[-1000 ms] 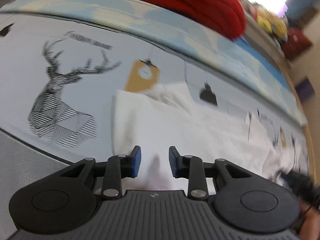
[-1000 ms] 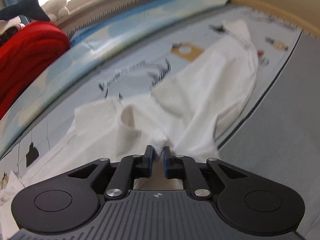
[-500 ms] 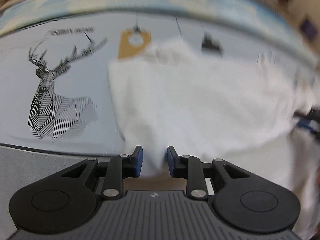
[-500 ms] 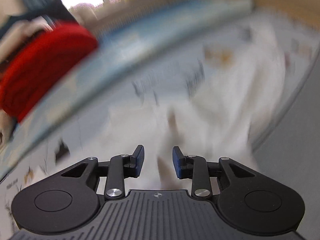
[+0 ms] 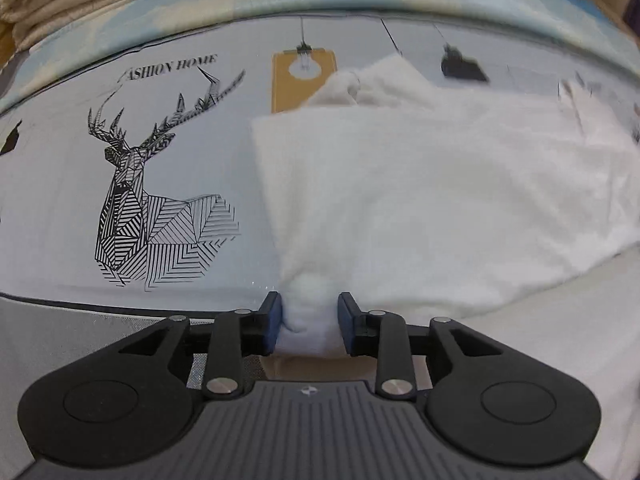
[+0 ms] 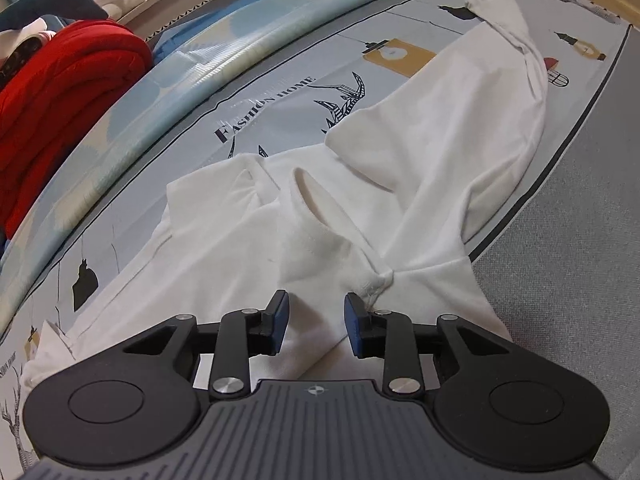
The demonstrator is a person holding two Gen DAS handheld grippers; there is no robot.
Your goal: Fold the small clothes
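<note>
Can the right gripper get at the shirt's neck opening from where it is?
Probably yes. The right gripper hangs with jaws apart, nothing pinched, over the white shirt. The neck opening lies just ahead with only flat cloth between. The left gripper, its jaws opening around a bunched hem, is elsewhere.

- Spread on the bed sheet (image 6: pixel 280 92): the shirt (image 6: pixel 460 128), partly folded over itself, neck opening (image 6: pixel 316 196) near the middle.
- Just left of the shirt (image 5: pixel 420 200) in the left wrist view: a deer print (image 5: pixel 148 204).
- Bunched between the left hand-held gripper (image 5: pixel 308 322) pads, jaws opening: a shirt corner.
- Above the shirt, jaws apart: right hand-held gripper (image 6: pixel 316 326).
- Far left, behind the sheet: a folded blanket (image 6: pixel 60 88).
</note>
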